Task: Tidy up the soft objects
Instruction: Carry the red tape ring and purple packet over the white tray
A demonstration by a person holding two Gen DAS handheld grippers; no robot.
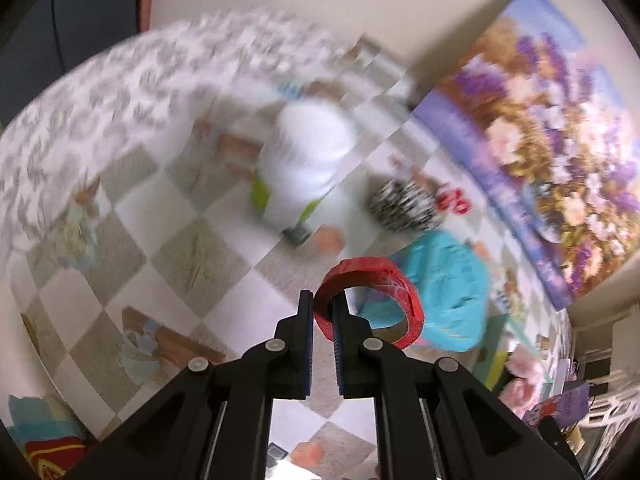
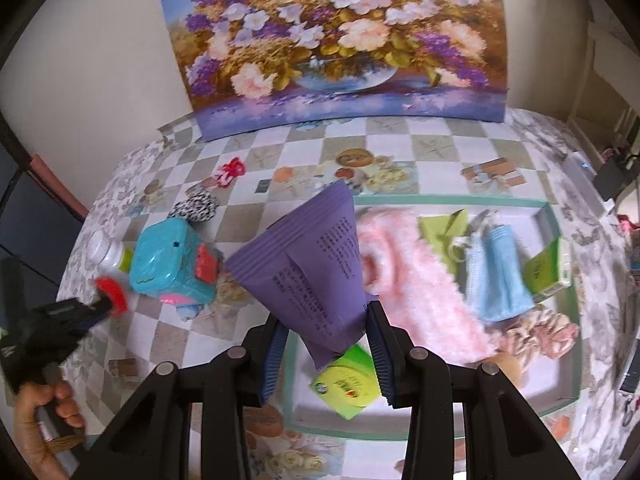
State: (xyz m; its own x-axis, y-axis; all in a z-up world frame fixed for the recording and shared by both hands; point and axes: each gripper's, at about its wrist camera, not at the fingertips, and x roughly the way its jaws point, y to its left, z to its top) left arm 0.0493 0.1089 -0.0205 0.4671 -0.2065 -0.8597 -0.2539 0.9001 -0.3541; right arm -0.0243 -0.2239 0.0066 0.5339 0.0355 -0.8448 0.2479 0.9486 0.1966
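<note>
My left gripper [image 1: 323, 305] is shut on the rim of a red tape roll [image 1: 374, 280], held above the checked tablecloth. In the right wrist view the same gripper [image 2: 105, 303] sits at the far left with the red roll [image 2: 114, 292] in it. My right gripper [image 2: 326, 330] is shut on the narrow end of a purple packet [image 2: 308, 264], which fans out upward over the near left corner of a green-rimmed tray [image 2: 440, 201]. In the tray lie a pink fluffy piece [image 2: 416, 276], a blue face mask [image 2: 496, 280] and a yellow-green sachet [image 2: 348, 384].
A teal toy [image 2: 168, 268], a white bottle [image 2: 104, 248], a zebra scrunchie [image 2: 196, 204] and a red bow [image 2: 232, 170] lie left of the tray. A flower painting [image 2: 340, 40] leans on the wall behind. A hand [image 2: 36, 420] holds the left gripper's handle.
</note>
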